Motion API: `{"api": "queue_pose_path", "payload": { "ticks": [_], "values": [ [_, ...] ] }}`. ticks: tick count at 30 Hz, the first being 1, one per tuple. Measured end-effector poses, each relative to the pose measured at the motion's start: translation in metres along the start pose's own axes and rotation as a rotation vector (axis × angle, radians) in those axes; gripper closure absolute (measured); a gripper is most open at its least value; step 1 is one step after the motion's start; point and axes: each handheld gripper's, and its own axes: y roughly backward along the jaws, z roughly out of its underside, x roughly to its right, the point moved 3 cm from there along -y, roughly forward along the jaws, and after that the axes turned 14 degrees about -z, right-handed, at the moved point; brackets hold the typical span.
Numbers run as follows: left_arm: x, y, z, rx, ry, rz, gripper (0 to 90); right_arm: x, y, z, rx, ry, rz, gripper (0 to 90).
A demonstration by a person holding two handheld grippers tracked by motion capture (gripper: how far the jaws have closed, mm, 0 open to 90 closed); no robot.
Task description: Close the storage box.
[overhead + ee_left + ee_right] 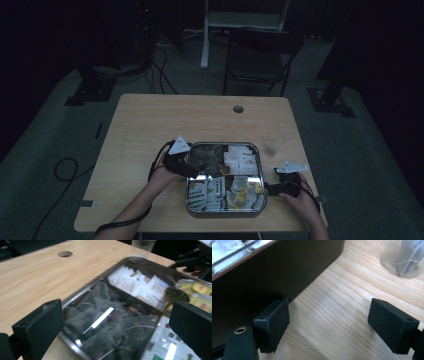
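Metal tray (261,176) of tea bags (107,322): table's near edge, right of centre. Left gripper (192,169): over tray's far-left compartment, jaws wide, holding nothing. Right gripper (328,325): beside tray's right wall, jaws wide, holding nothing.

A divided tray (189,200) sits on the table (150,125), near its front edge and right of centre. Tea bags (105,322) lie in the tray's back left compartment, paper sachets (240,161) in the back right one, and more packets (206,191) fill the front compartments. A plastic cup (274,145) with a tea bag inside stands on the table just right of the tray's back corner. A chair (260,55) stands behind the table.
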Motion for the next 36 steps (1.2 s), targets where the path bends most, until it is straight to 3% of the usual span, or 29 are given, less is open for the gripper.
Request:
{"api": "queue_pose_path", "payload": {
  "ticks": [8, 9, 13, 16, 18, 33, 36],
  "values": [
    [-0.024, 0.010, 0.011, 0.003, 0.033, -0.052, 0.4, 0.000, 0.000, 0.000, 0.000, 0.000, 0.000, 16.9],
    [-0.035, 0.015, 0.018, 0.007, 0.058, -0.077, 0.3, 0.000, 0.000, 0.000, 0.000, 0.000, 0.000, 16.9],
    [-0.045, 0.019, 0.024, 0.029, 0.067, -0.121, 0.3, 0.000, 0.000, 0.000, 0.000, 0.000, 0.000, 16.9],
    [-0.058, 0.023, 0.033, 0.041, 0.116, -0.161, 0.3, 0.000, 0.000, 0.000, 0.000, 0.000, 0.000, 16.9],
    [-0.064, 0.025, 0.038, 0.032, 0.124, -0.180, 0.3, 0.000, 0.000, 0.000, 0.000, 0.000, 0.000, 16.9],
    [-0.085, 0.041, 0.081, -0.036, 0.176, -0.259, 0.3, 0.000, 0.000, 0.000, 0.000, 0.000, 0.000, 16.9],
    [-0.088, 0.048, 0.087, -0.044, 0.182, -0.295, 0.3, 0.000, 0.000, 0.000, 0.000, 0.000, 0.000, 16.9]
  ]
}}
